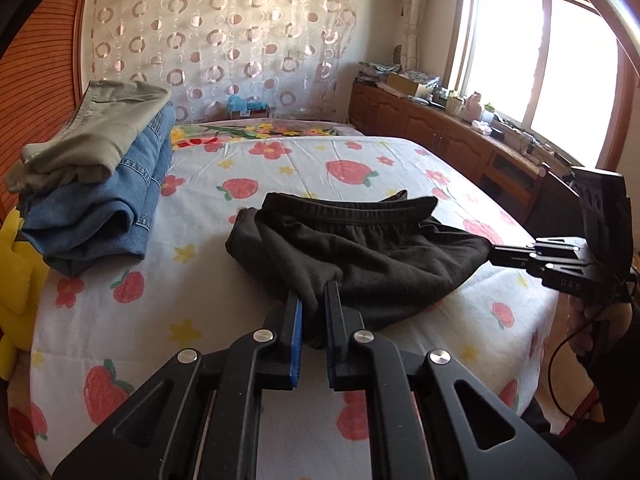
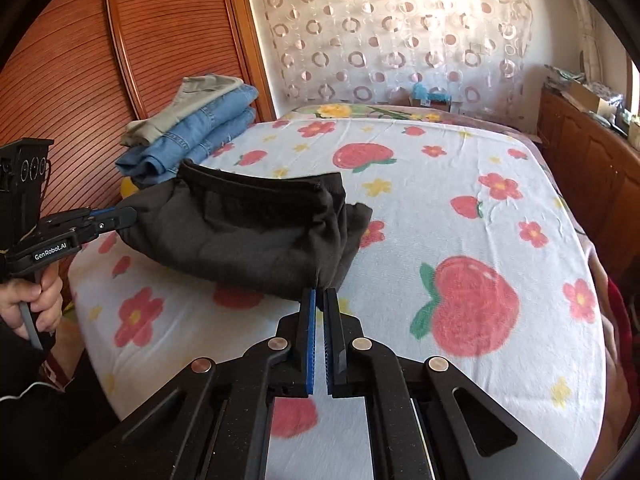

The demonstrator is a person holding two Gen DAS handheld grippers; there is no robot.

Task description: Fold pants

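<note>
Black pants (image 1: 360, 252) lie bunched on the strawberry-print bed sheet (image 1: 120, 320), with the elastic waistband turned away from me. My left gripper (image 1: 313, 296) is shut on the near edge of the black cloth. My right gripper (image 2: 320, 294) is shut on the other near corner of the pants (image 2: 248, 232). Each gripper also shows in the other's view: the right gripper (image 1: 494, 254) pinches the pants' right end, the left gripper (image 2: 130, 214) their left end. The cloth hangs stretched between the two and lifted a little off the sheet.
A folded stack of an olive garment (image 1: 100, 128) on blue jeans (image 1: 104, 208) sits at the bed's far left by the wooden sliding door (image 2: 80, 60). A wooden cabinet (image 1: 440, 128) with clutter runs under the window on the right. A person's hand (image 2: 36, 300) holds the left gripper.
</note>
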